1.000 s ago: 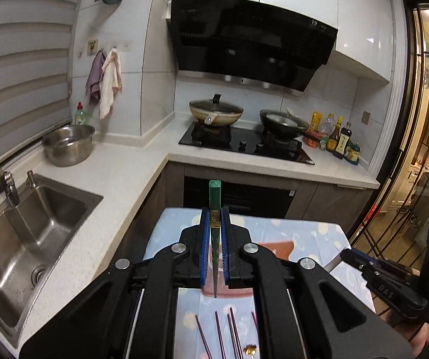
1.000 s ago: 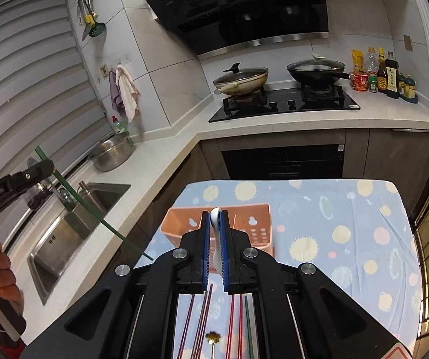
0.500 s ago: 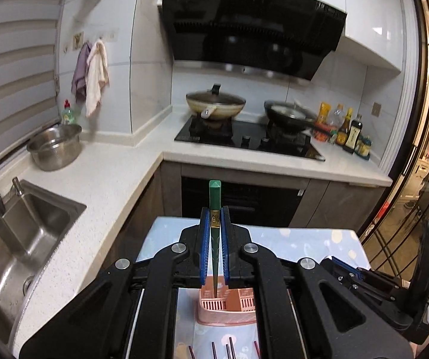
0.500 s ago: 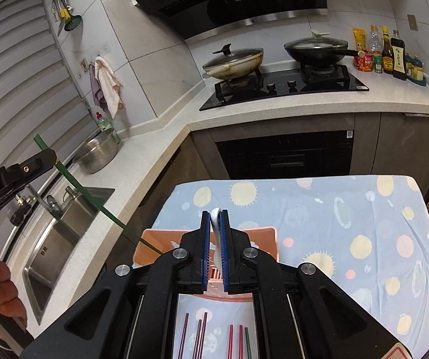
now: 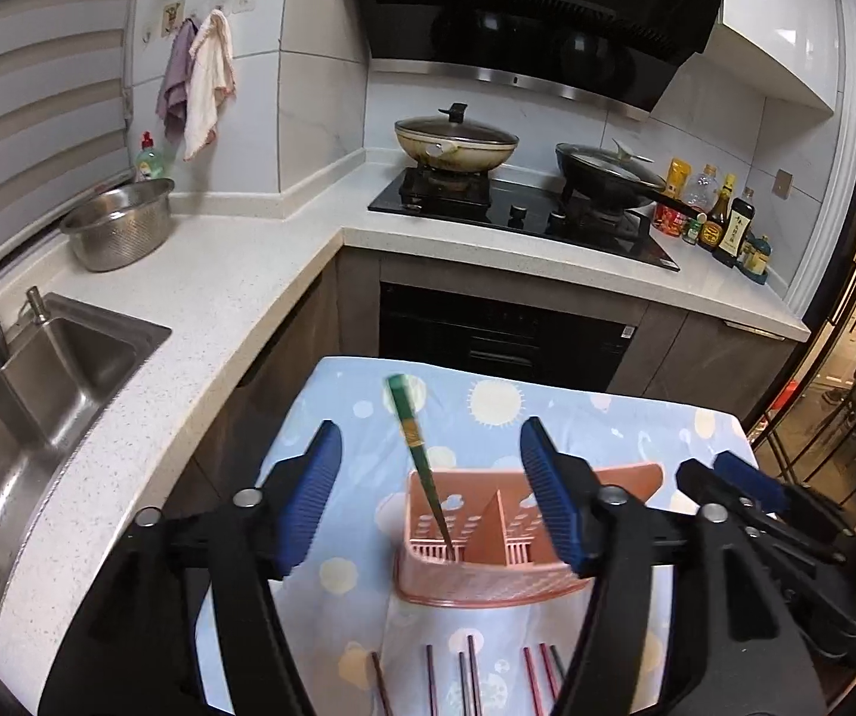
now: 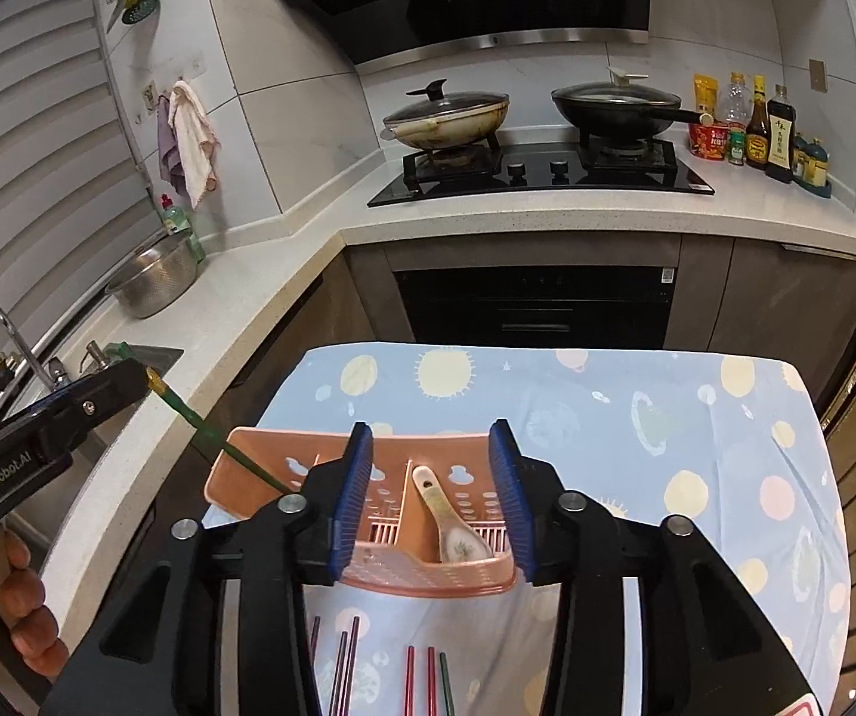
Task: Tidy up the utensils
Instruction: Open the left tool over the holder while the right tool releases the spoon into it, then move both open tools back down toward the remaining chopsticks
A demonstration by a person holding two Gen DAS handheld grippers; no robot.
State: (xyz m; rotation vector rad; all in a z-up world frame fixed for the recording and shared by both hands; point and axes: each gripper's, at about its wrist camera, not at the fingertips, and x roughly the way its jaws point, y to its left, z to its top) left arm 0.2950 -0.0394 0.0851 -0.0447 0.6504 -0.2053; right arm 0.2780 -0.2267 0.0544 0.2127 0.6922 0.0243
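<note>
While both your grippers tilt downward over the pink utensil caddy [image 6: 428, 573] on the patterned tablecloth [image 6: 666, 417], their jaws are opening. Your left gripper [image 5: 428, 495] has its blue pads clear of the green chopstick [image 5: 413, 447], which leans between them with its tip in the caddy's left compartment. Your right gripper [image 6: 430, 489] likewise stands spread, touching nothing; the ceramic spoon [image 6: 451, 519] lies free in the right compartment, bowl toward you. Your left hand [image 6: 22, 608] grips its handle at the lower left. Loose chopsticks [image 6: 422, 680] lie on the cloth just before the caddy.
</note>
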